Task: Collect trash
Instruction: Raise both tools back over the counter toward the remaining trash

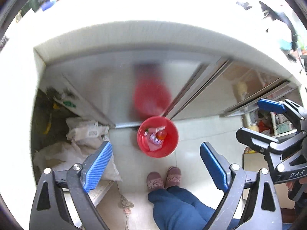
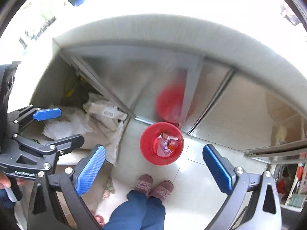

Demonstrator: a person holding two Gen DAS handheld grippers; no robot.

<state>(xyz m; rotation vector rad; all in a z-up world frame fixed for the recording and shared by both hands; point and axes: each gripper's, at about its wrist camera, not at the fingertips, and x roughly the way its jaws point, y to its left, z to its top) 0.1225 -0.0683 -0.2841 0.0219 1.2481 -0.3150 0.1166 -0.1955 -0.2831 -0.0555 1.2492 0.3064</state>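
Trash sits in the red bin (image 1: 158,136) on the tiled floor (image 1: 195,153), right against the foot of the steel cabinet front (image 1: 115,80). I make out a pink wrapper (image 2: 164,147) and an orange-red round piece (image 2: 172,144) inside; anything deeper is too blurred for me to name. A red smear on the steel above the bin reads as its reflection. Left of the cabinet, crumpled white bags (image 1: 86,134) fill a dark recess whose back I cannot see. Floor between the bin and the person's slippers (image 1: 164,178) is bare tile, with open room to the right edge of the cabinet. Countertop (image 1: 153,5) above is washed out white. My left gripper (image 1: 156,168) points steeply down, jaws spread wide, nothing between them. My right gripper (image 2: 154,170) hangs likewise, blue pads (image 2: 90,170) far apart and empty. Each claw shows at the other view's edge, cut off.
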